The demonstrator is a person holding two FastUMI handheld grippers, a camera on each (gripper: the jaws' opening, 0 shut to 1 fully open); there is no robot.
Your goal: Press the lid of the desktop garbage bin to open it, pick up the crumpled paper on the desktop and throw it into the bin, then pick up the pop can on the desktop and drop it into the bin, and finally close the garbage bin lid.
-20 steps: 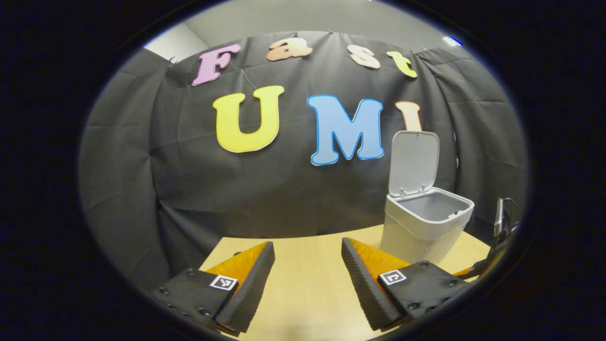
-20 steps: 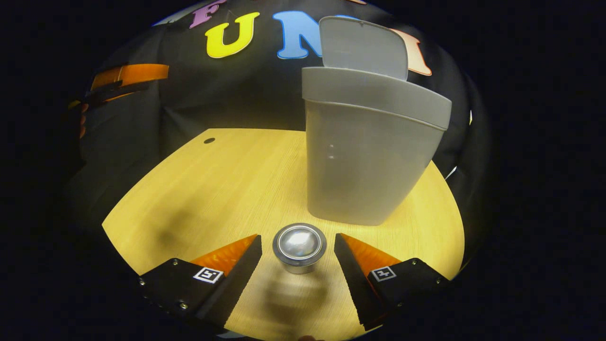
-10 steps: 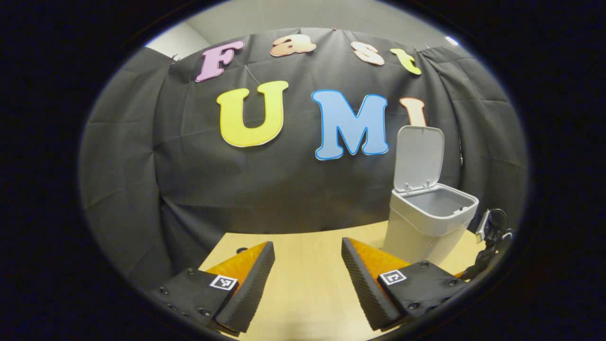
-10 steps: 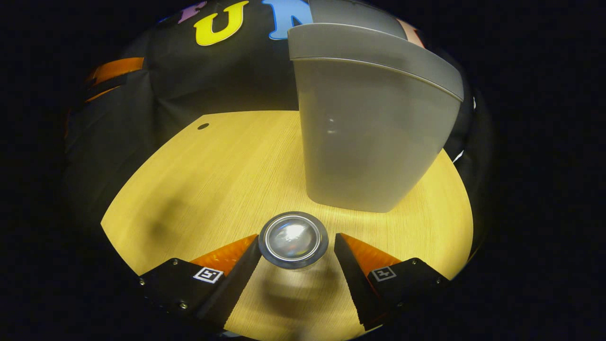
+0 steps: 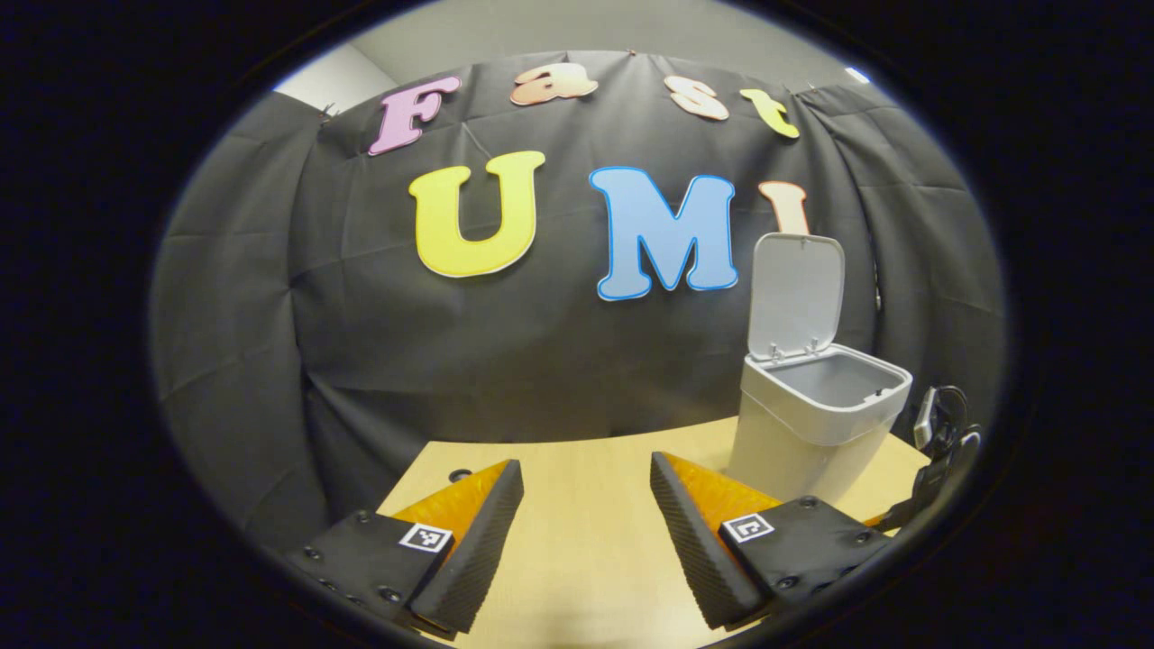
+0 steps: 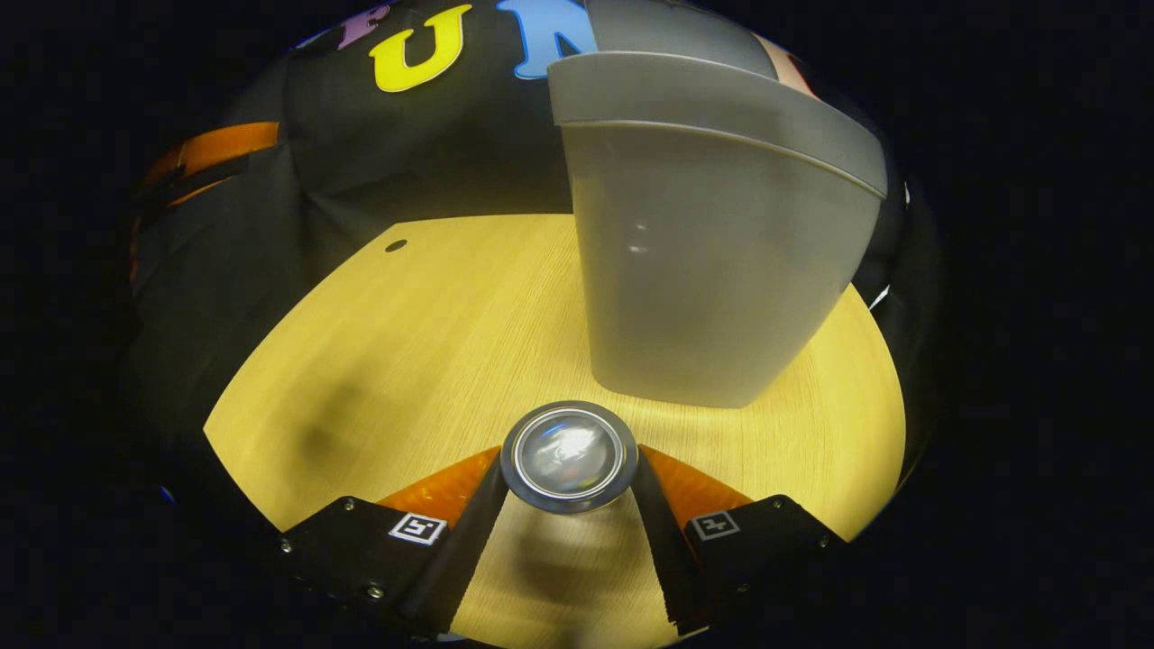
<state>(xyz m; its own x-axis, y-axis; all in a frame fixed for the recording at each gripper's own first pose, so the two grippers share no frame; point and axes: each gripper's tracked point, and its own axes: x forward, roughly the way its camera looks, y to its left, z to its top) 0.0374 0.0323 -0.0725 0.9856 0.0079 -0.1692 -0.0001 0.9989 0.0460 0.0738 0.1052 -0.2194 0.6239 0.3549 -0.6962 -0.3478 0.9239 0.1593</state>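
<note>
I count 1 pop can [image 6: 569, 455], 1 garbage bin [image 6: 712, 270], 1 desktop [image 6: 433, 351] and 2 grippers.

In the right gripper view the can sits upright on the desktop, seen from above: round metal end, shiny, w/ a raised rim. My right gripper [image 6: 569, 469] has both fingers against its sides, one each side, so the jaws pinch the can. The bin stands just behind the can, apart from it: smooth pale plastic, tapering toward the base, w/ a wider collar round the top. The desktop is light wood-grain laminate w/ 1 small dark round hole [image 6: 395, 245] near its far left edge. Far left in that view I see the other gripper's fingers [image 6: 212, 149] up off the desktop.

In the left gripper view my left gripper [image 5: 586, 500] hangs over the desktop [image 5: 586, 541], jaws spread wide w/ nothing between; the inner pads are ribbed. The bin [image 5: 816, 424] is ahead to the right, its lid [image 5: 797, 293] standing upright: flat rounded-rectangle plastic, hinged at the back. Can't tell what's inside.
</note>
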